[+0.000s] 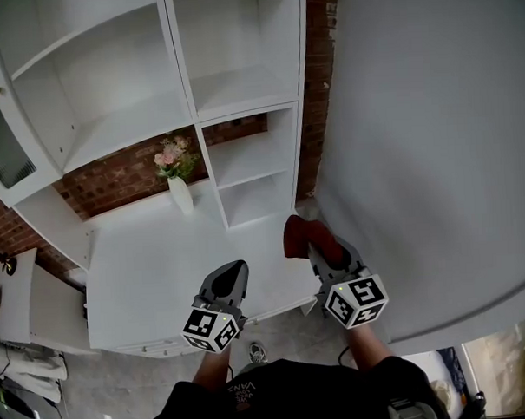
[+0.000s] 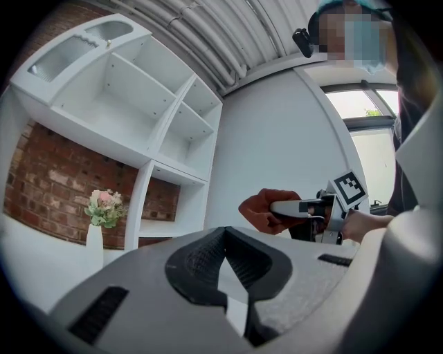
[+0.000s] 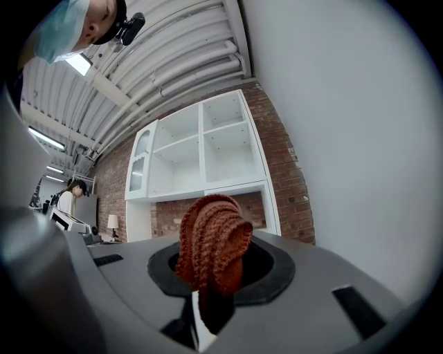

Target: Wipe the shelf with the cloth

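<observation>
Left gripper [image 1: 234, 272]: jaws closed on each other, nothing between them; it hangs over the front of the white counter [image 1: 143, 262], tips pointing toward the shelf [image 1: 248, 157].

Right gripper [image 1: 322, 250]: jaws clamped on the cloth [image 1: 299, 234]; rust-red knit, bunched, sticking up out of the jaw tips in the right gripper view [image 3: 211, 242]. In the head view the cloth sits at the counter's right front corner, just beside the grey wall [image 1: 434, 153] and below the lowest right-hand compartment; whether it touches the counter, I cannot tell. In the left gripper view the cloth [image 2: 261, 210] is in the air beside the shelf unit, not on any shelf board.

White vase [image 1: 181, 196] with pink flowers [image 1: 173, 156] stands upright at the back of the counter, against the brick wall [image 1: 114, 180], left of the lower compartments; the shelf compartments hold nothing.
</observation>
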The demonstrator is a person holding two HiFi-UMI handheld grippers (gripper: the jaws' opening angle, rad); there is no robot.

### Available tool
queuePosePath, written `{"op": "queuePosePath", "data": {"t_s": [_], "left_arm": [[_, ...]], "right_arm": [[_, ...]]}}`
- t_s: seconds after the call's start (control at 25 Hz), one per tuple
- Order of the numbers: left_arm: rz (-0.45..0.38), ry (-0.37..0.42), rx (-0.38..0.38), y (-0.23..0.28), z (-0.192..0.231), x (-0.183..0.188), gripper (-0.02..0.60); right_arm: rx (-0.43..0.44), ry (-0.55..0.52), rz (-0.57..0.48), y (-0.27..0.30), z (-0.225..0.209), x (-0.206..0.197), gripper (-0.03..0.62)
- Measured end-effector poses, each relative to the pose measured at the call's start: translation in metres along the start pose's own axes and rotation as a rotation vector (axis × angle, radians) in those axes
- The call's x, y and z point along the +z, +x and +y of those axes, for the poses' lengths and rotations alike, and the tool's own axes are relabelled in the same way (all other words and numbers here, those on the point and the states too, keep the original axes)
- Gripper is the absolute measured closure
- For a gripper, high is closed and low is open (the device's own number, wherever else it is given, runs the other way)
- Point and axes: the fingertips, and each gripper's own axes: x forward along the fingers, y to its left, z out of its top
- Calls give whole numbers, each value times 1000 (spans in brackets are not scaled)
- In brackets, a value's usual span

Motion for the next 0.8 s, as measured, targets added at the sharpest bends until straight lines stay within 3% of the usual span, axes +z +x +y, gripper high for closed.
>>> {"op": "queuePosePath", "data": {"t_s": [0.8], "left_arm": [[16, -4, -89, 10, 80, 1, 574]], "right_arm": [[94, -175, -183, 207, 33, 143, 499]]}}
